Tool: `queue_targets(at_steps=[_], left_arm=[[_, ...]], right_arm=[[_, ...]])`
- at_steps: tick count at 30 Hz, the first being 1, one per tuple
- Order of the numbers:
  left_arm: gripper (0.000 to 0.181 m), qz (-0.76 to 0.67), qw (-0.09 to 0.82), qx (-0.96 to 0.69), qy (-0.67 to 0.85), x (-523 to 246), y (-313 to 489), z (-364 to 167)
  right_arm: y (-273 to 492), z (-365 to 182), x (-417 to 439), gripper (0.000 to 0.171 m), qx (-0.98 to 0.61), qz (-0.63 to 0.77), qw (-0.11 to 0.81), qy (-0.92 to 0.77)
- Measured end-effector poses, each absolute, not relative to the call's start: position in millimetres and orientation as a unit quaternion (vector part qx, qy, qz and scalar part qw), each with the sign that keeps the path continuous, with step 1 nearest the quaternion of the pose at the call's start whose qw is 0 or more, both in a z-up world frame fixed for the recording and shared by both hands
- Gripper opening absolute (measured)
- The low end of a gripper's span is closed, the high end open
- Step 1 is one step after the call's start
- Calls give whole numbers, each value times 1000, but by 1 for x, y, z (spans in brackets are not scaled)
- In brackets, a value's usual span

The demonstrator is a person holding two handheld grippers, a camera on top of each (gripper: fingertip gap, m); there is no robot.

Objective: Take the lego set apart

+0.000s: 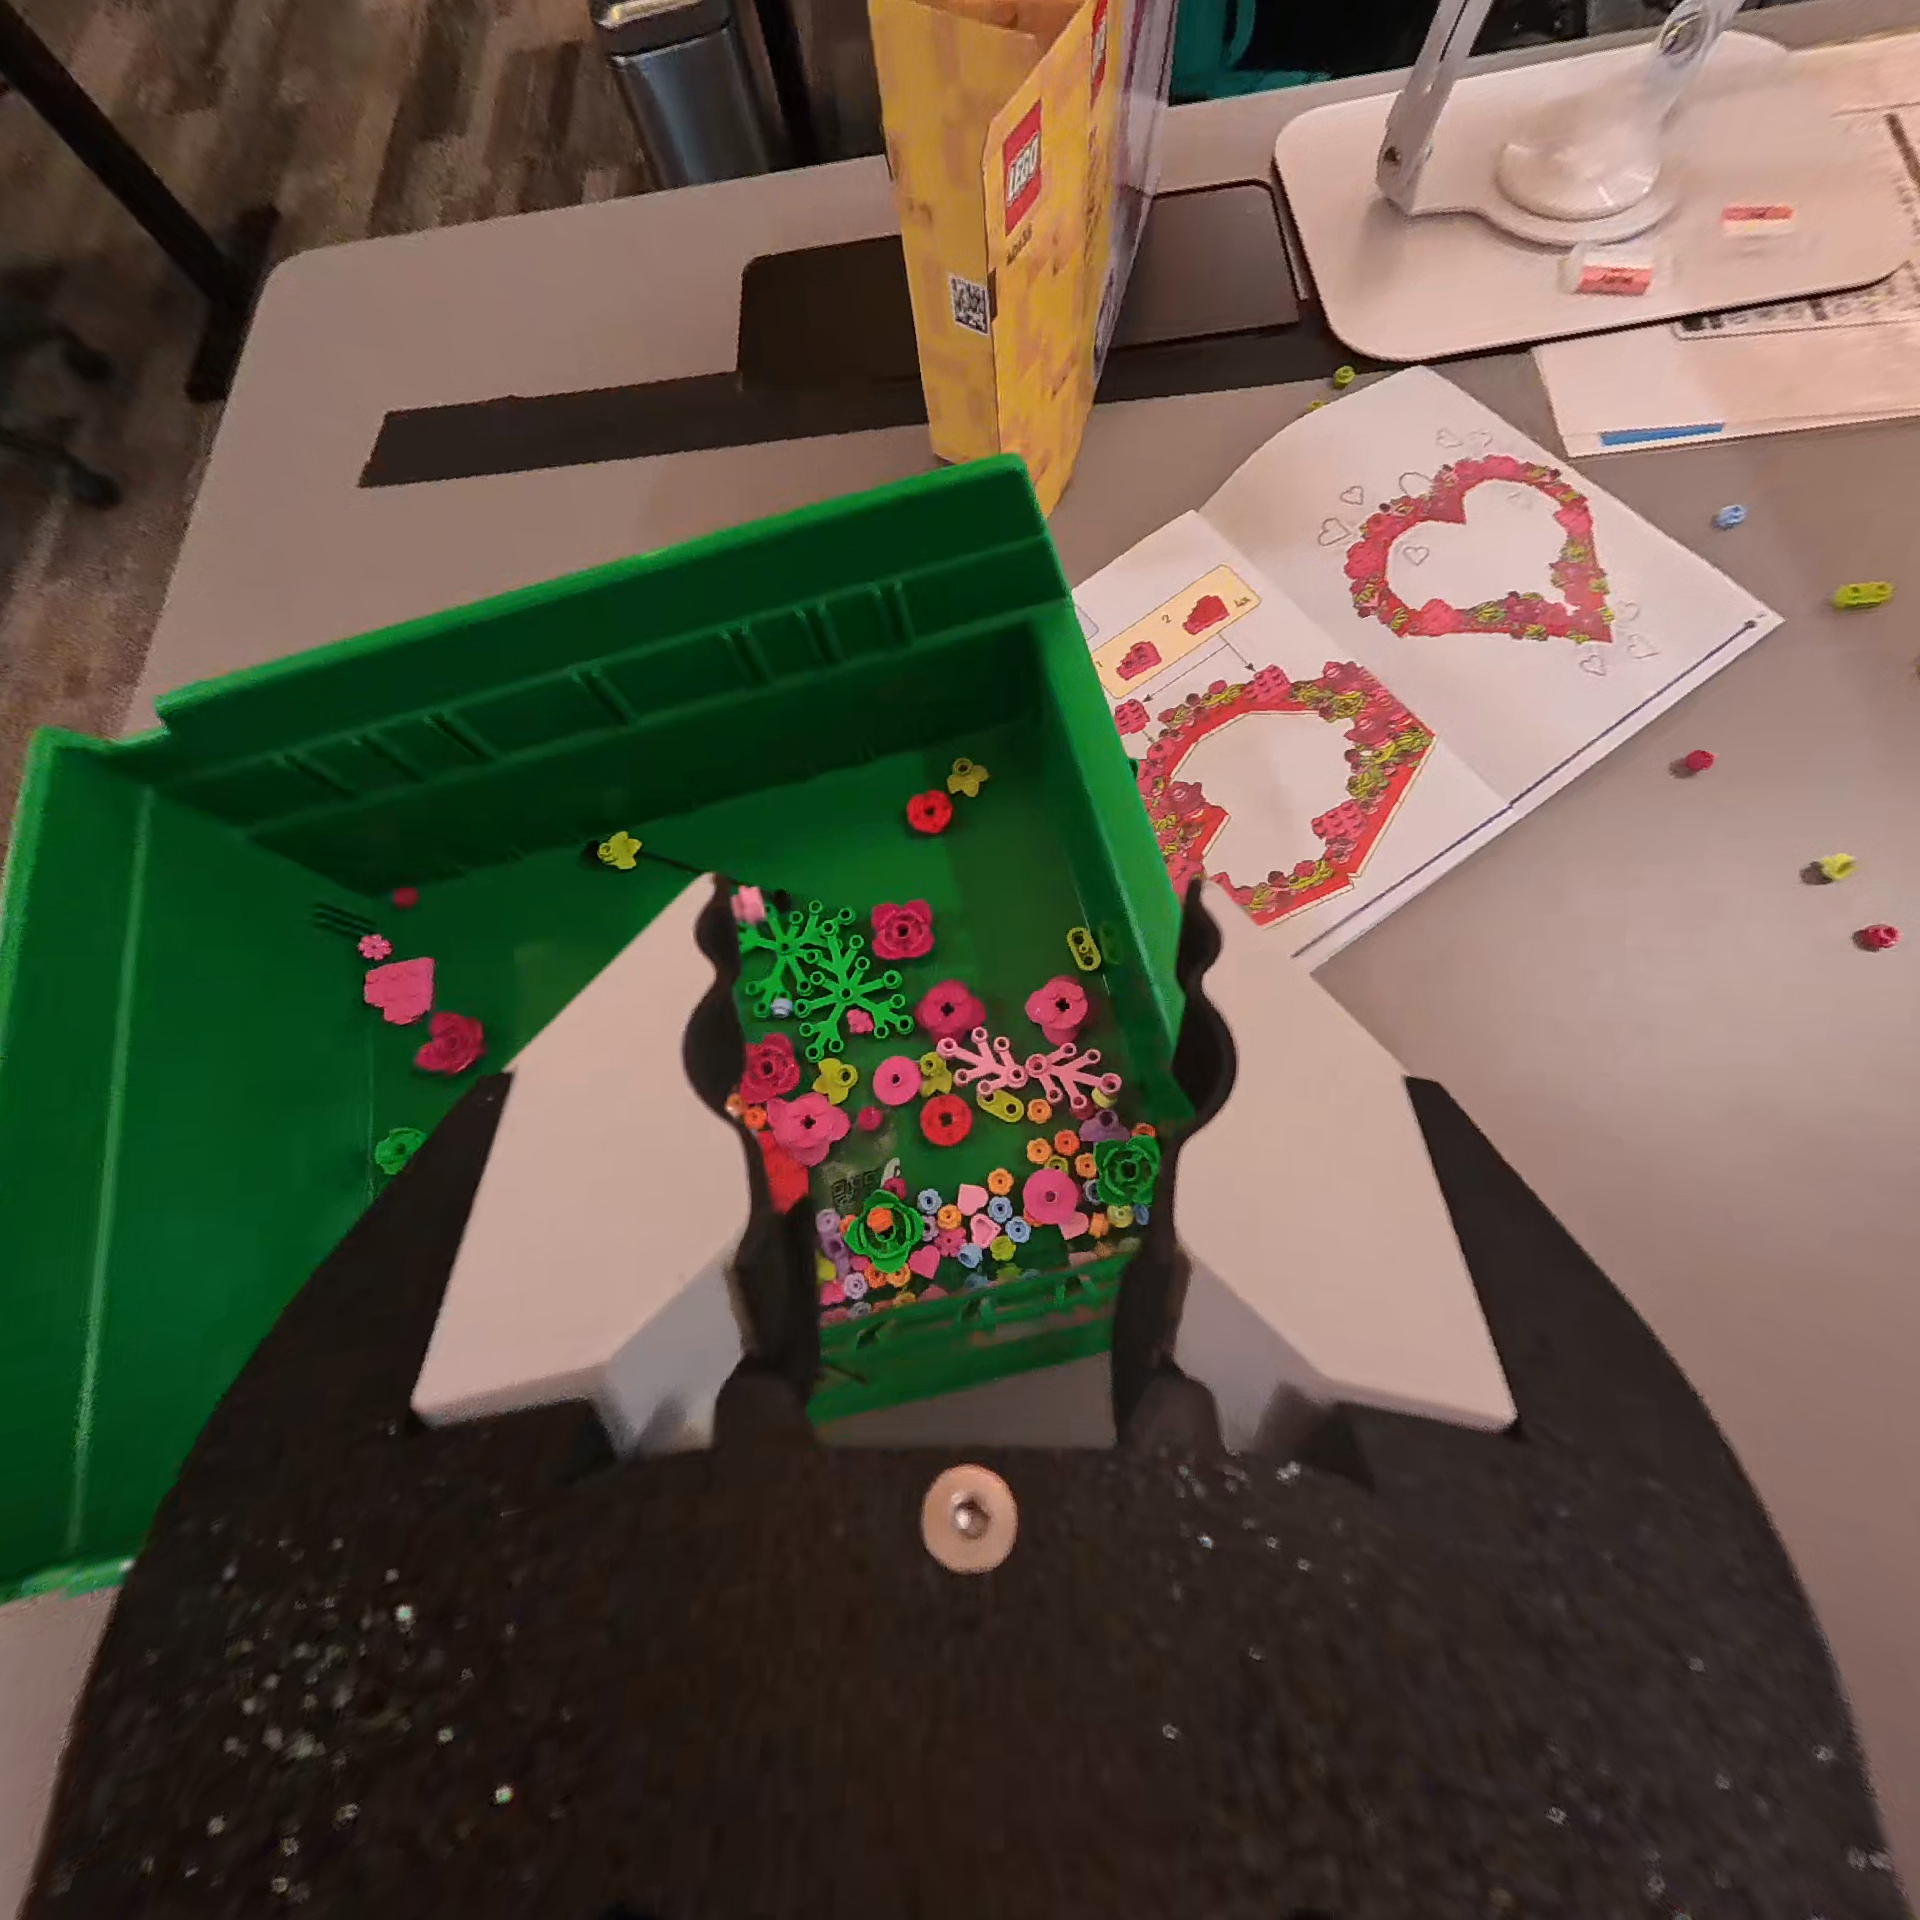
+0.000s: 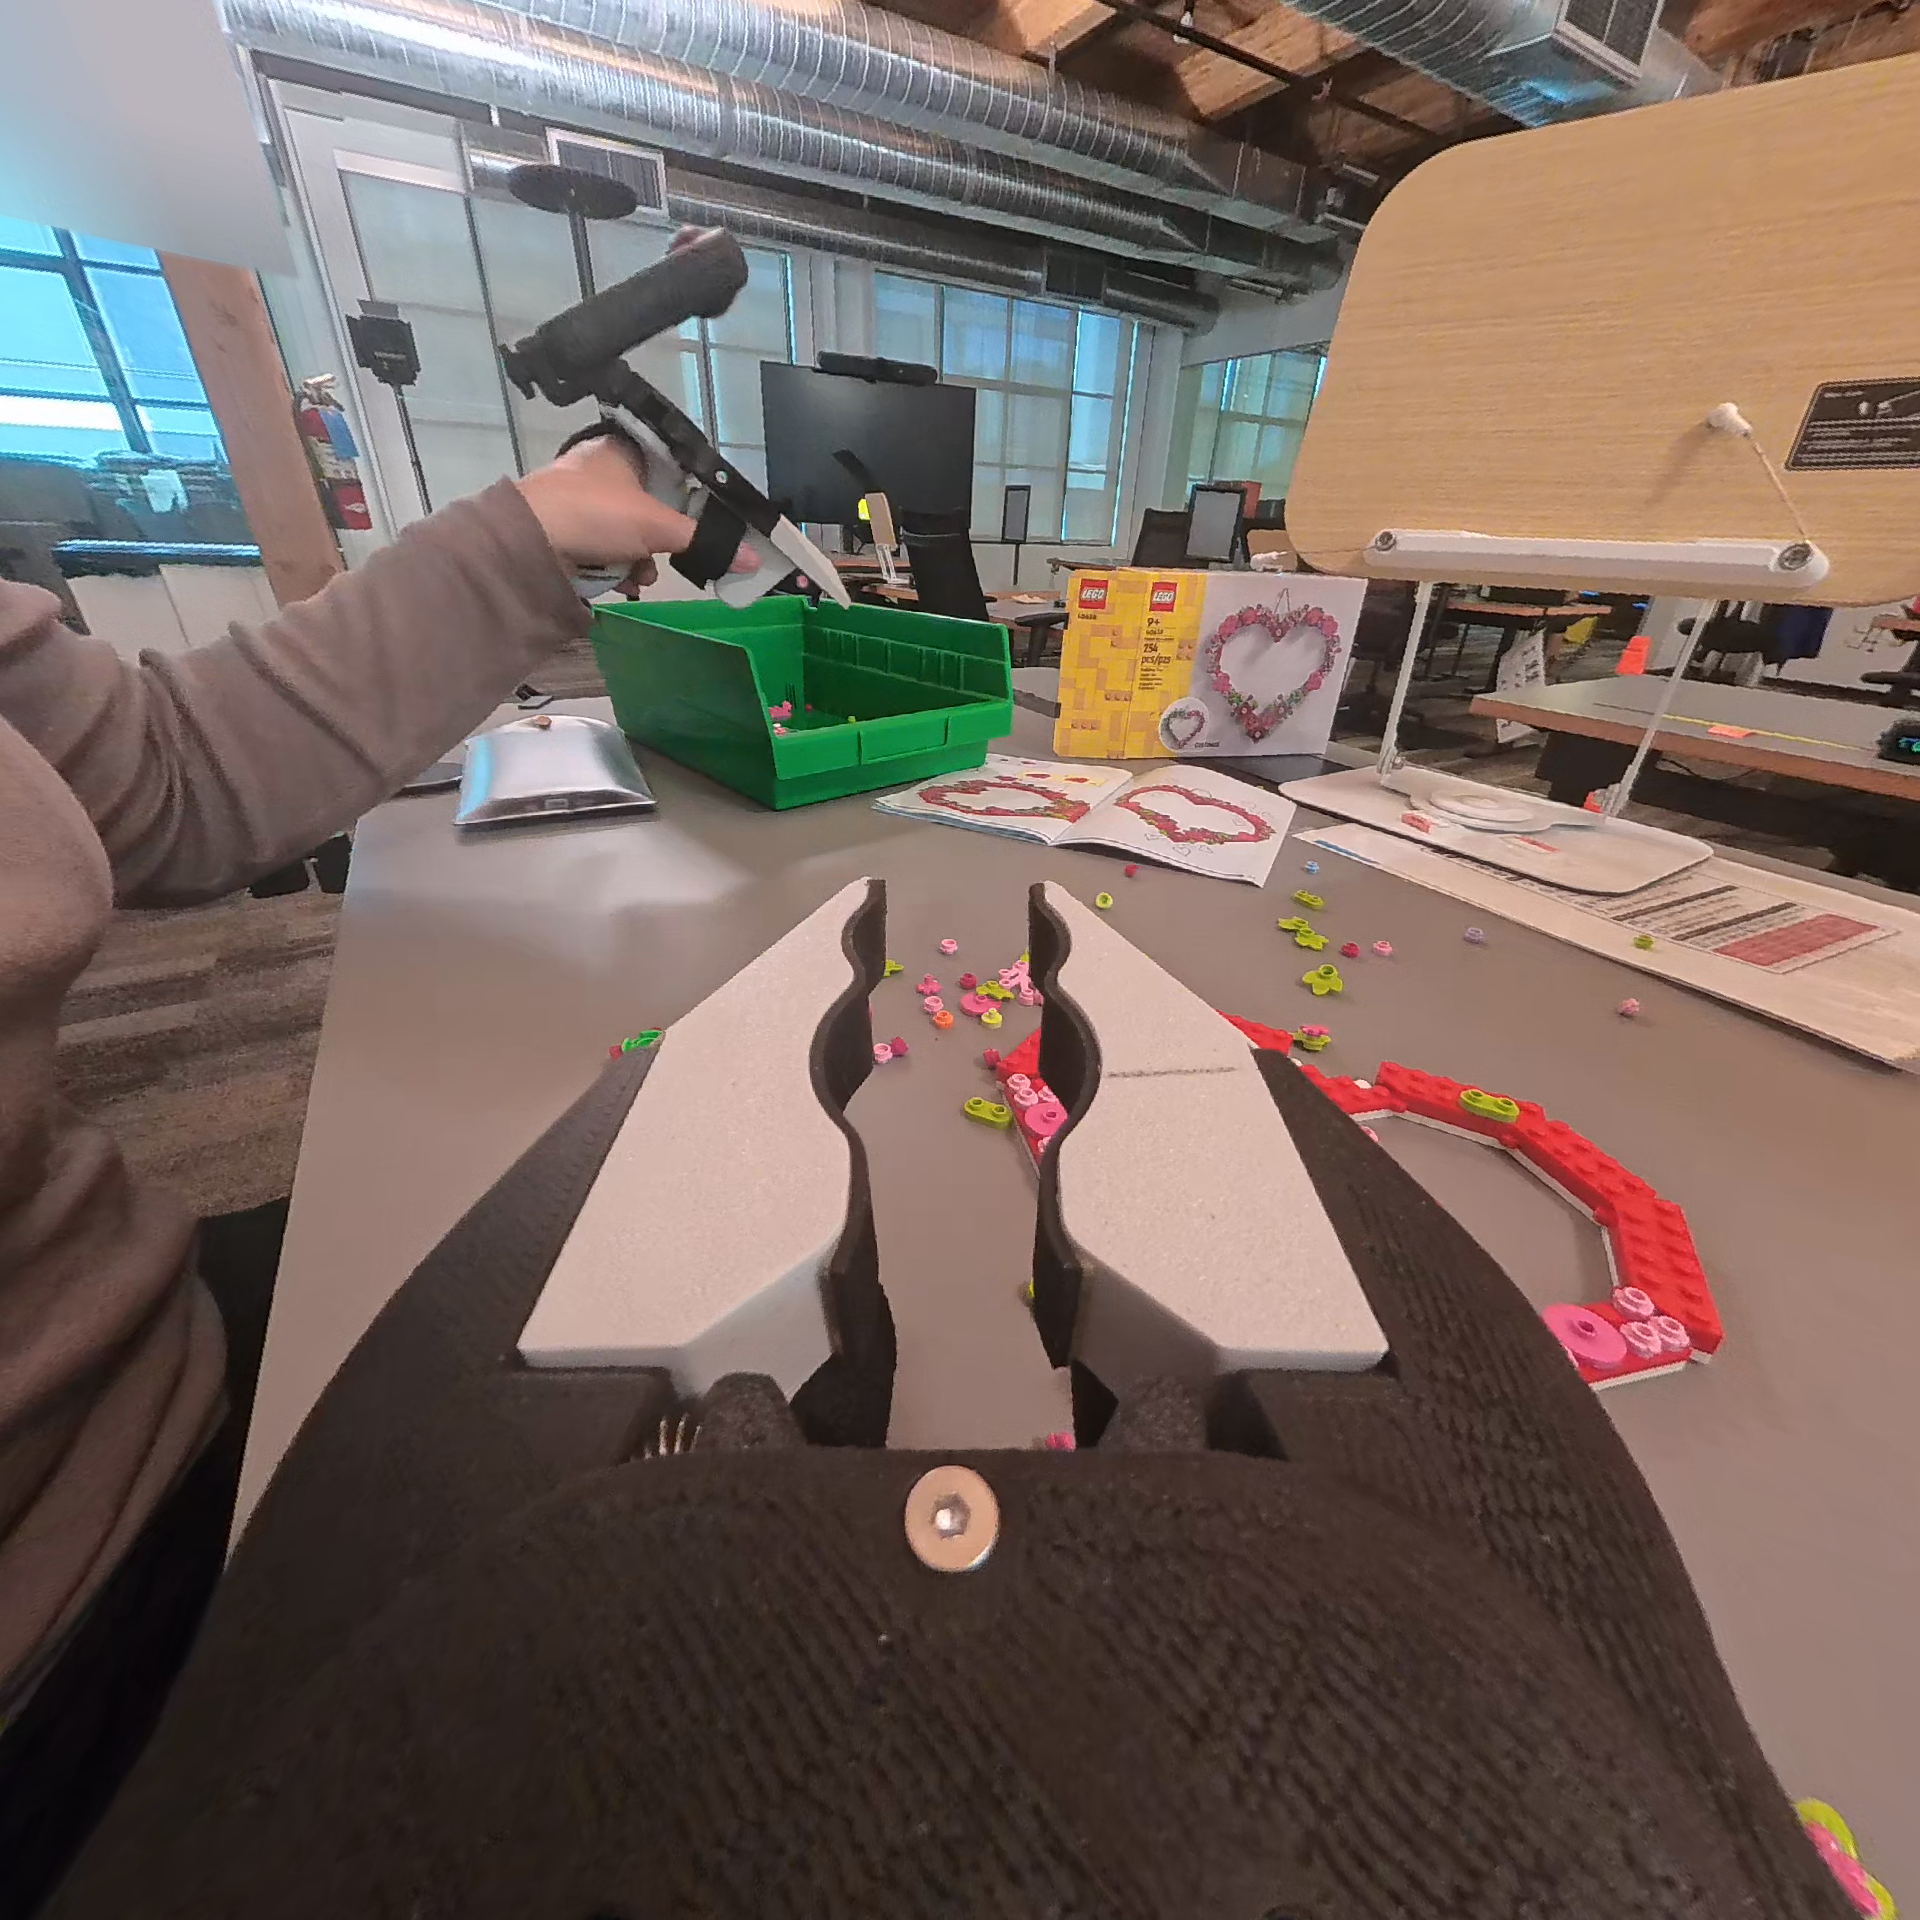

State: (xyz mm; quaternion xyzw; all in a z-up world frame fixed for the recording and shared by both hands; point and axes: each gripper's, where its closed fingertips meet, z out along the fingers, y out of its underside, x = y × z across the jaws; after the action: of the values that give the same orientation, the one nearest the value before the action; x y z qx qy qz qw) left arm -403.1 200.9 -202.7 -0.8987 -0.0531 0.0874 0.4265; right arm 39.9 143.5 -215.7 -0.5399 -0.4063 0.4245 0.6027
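Left wrist view looked down into the open-fronted green plastic bin (image 1: 582, 727), where the left gripper (image 1: 956, 894) hung with its jaws wide apart and nothing between them. Many loose lego pieces (image 1: 935, 1122), pink and red flowers, green leaf sprigs and tiny coloured studs, lay on the bin floor, so a good share of the set seemed already stripped and binned.

In the right wrist view the right gripper (image 2: 956, 894) hovered over the grey table (image 2: 520, 935), jaws parted by a narrow gap and empty. To its right lay the red brick heart frame (image 2: 1558, 1164), flat on the table, still joined, with a few pink flowers (image 2: 1621, 1335) and lime pieces on it. More small pieces (image 2: 987, 997) were scattered on the table ahead of the fingertips.

By my reading the task was past halfway: the decorations were mostly off, but the frame itself, the last flowers and the strays remained. The frame's long axis appeared to run from near right toward far left, though the gripper hid part of it, so where its tip pointed could not be told.
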Motion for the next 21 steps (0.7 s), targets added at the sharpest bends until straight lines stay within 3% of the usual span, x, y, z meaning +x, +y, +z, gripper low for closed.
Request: queue_targets(at_steps=[8,13,15,17,18,21], left_arm=[[96,121,404,-906,-25,-384,204,-208],[94,-12,504,-859,86,-313,223,-183],[82,-129,537,-809,200,-245,218,-170],[51,-279,513,-758,292,-176,199,-169],[46,-321,494,-744,315,-153,195,-175],[34,-301,422,-775,361,-122,208,-229]], right_arm=[[144,-216,40,26,-540,422,604,-407],[144,-216,39,26,-540,422,603,-408],[144,-216,39,26,-541,423,602,-408],[144,-216,39,26,-541,423,602,-408],[144,-216,39,26,-540,424,602,-408],[144,-216,39,26,-540,422,603,-409]])
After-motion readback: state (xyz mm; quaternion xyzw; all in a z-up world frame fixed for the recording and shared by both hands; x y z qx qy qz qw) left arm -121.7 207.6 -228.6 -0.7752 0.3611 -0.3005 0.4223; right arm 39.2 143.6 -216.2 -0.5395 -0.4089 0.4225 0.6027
